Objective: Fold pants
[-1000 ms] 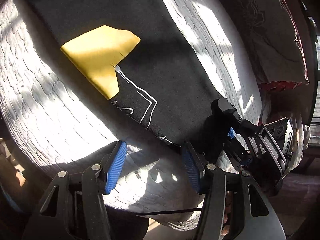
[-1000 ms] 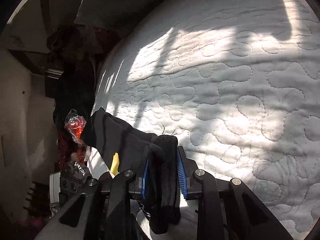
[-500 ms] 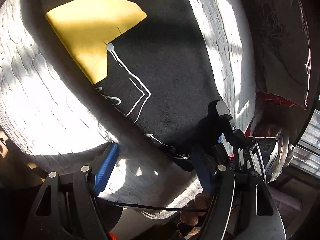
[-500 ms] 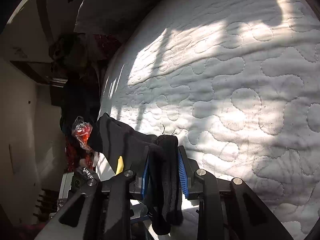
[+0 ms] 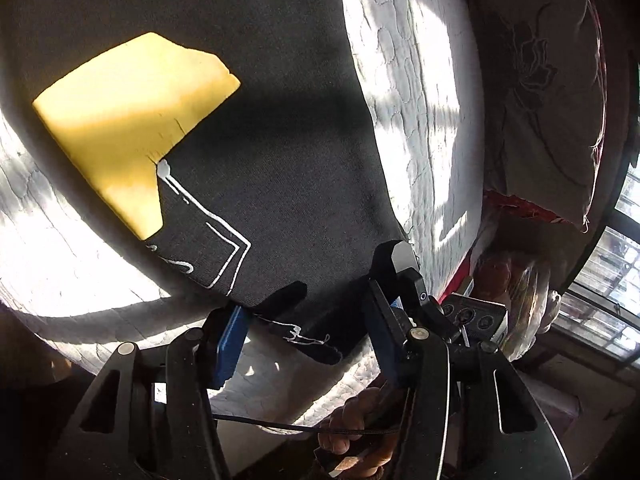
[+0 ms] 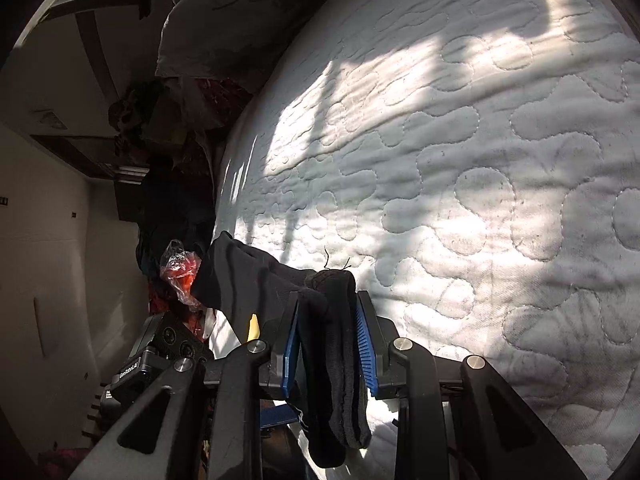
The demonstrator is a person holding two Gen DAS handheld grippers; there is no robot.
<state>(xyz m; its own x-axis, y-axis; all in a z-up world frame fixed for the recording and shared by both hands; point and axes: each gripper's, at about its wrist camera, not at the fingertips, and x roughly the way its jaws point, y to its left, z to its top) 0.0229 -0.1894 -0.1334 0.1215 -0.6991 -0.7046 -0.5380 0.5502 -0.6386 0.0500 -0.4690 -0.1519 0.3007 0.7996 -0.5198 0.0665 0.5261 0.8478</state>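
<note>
Left wrist only: yellow patch (image 5: 132, 128) (right hand-held gripper (image 6: 328, 336) clamping pants (image 6: 332, 360)).

A bedroom in a home is showing here. A white quilted mattress (image 6: 460, 184) is taking up most of both views, with sunlight and barred shadows falling across it. A pillow (image 6: 224, 12) with a flower print is lying at the mattress's far end in the right wrist view, and a heap of clothes (image 6: 176, 128) is sitting just beside the mattress below that pillow. A plastic bag (image 6: 180, 272) with something red in it is resting near the mattress edge. Plain pale walls (image 6: 48, 240) are standing beyond the heap. In the left wrist view a window (image 5: 600, 280) is letting daylight in past the mattress's right side.
</note>
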